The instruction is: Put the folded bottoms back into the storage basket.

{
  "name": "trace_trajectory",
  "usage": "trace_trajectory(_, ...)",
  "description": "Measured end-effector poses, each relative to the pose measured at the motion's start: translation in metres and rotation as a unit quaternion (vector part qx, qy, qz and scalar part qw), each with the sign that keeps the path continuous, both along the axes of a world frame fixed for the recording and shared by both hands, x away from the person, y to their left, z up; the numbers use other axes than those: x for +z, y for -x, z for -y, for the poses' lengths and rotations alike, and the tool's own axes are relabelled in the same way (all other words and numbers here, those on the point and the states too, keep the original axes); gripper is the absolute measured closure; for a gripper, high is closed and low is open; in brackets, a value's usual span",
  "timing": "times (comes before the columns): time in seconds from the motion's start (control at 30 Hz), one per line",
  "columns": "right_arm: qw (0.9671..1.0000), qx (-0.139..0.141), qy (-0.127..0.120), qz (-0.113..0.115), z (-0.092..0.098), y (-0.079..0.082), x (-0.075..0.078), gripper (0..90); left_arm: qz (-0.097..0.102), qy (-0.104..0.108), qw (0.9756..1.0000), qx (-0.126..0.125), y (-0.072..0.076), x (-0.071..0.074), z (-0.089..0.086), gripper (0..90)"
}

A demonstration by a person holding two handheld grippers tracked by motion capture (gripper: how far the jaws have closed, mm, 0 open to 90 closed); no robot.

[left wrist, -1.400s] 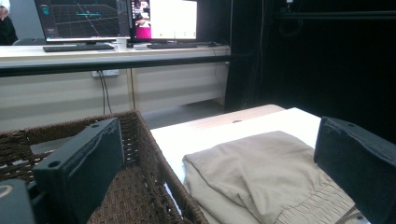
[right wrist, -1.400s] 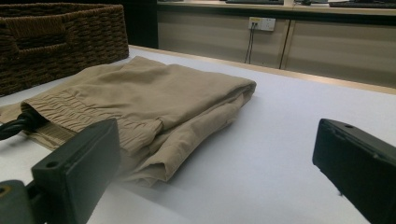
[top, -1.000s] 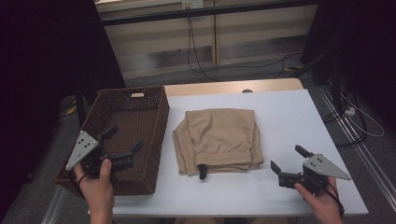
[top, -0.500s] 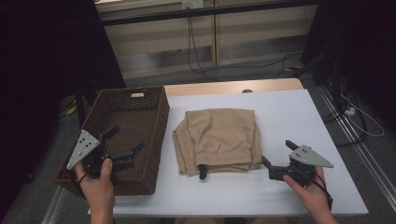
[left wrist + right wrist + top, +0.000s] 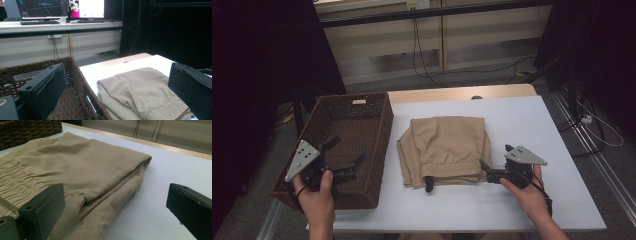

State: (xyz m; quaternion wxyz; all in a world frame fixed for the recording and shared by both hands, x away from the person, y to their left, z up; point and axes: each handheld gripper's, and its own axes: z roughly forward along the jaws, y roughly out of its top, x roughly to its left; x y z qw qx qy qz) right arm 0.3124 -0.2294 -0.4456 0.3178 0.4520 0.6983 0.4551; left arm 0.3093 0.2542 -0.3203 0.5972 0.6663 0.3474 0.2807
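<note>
Folded tan trousers [image 5: 444, 147] lie in the middle of the white table [image 5: 532, 120], elastic waistband toward me, a dark cord end [image 5: 428, 186] poking out at the near edge. A brown wicker basket [image 5: 384, 125] stands at their left. My left gripper [image 5: 346, 150] hovers open over the basket's near end, holding nothing. My right gripper [image 5: 496, 156] is open at the trousers' near right corner, one jaw over the cloth edge. In the left gripper view, the gripper [image 5: 117, 75] faces the basket rim [image 5: 80, 82] and trousers [image 5: 142, 90]. The right gripper [image 5: 116, 205] straddles the trousers' [image 5: 82, 162] edge.
A wooden strip [image 5: 462, 93] borders the table's far edge. Cables [image 5: 432, 60] run over the floor beyond it. A bench with monitors [image 5: 42, 7] stands behind. The basket corner [image 5: 30, 130] sits past the trousers in the right gripper view. Bare tabletop [image 5: 162, 170] lies right of the trousers.
My right gripper has moved left and forward, from the table's right side up to the trousers' near right corner. The left gripper has stayed over the basket.
</note>
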Motion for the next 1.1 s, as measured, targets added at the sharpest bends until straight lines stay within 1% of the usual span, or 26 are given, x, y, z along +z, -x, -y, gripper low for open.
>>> trace_trajectory(0.07,1.0000,-0.002,-0.001,-0.004,-0.003,-0.003,-0.001,1.7,0.000,-0.001,1.0000,0.000,0.000,0.000,0.000,1.9)
trace_trajectory(0.3,0.9998,-0.005,0.011,-0.013,-0.011,-0.014,-0.003,4.4,-0.001,-0.005,1.0000,0.001,-0.001,-0.001,0.001,2.0)
trace_trajectory(0.43,0.9995,-0.003,0.010,-0.029,-0.017,-0.020,-0.005,4.8,-0.003,-0.005,1.0000,0.001,-0.001,-0.002,0.002,2.0)
trace_trajectory(0.5,0.9992,-0.002,0.018,-0.036,-0.019,-0.023,-0.006,4.8,-0.002,-0.004,1.0000,0.001,-0.001,-0.001,0.002,1.9)
trace_trajectory(0.57,0.9988,-0.003,0.019,-0.044,-0.021,-0.024,-0.007,4.5,-0.001,-0.006,1.0000,0.001,-0.001,-0.001,0.001,1.9)
trace_trajectory(0.63,0.9982,-0.011,0.019,-0.055,-0.022,-0.024,-0.009,3.4,0.000,-0.007,1.0000,0.001,-0.001,-0.001,0.001,2.0)
trace_trajectory(0.7,0.9979,-0.008,0.021,-0.061,-0.023,-0.025,-0.009,4.8,-0.002,-0.005,1.0000,0.001,-0.001,-0.001,0.002,2.0)
trace_trajectory(0.8,0.9966,-0.008,0.016,-0.080,-0.024,-0.025,-0.011,5.0,-0.001,-0.007,1.0000,-0.001,-0.001,-0.001,0.003,2.0)
trace_trajectory(0.9,0.9953,-0.004,0.019,-0.095,-0.027,-0.025,-0.013,5.6,-0.002,-0.009,1.0000,-0.003,-0.001,-0.002,0.004,2.0)
trace_trajectory(0.93,0.9944,-0.005,0.019,-0.104,-0.028,-0.025,-0.015,6.5,-0.002,-0.009,1.0000,-0.004,-0.002,-0.002,0.004,2.0)
trace_trajectory(0.97,0.9936,-0.007,0.012,-0.112,-0.029,-0.025,-0.016,8.1,-0.002,-0.009,0.9999,-0.003,-0.002,-0.002,0.004,2.0)
trace_trajectory(1.1,0.9922,-0.006,0.007,-0.124,-0.029,-0.027,-0.017,8.4,-0.002,-0.013,0.9999,0.000,-0.002,-0.002,0.004,2.0)
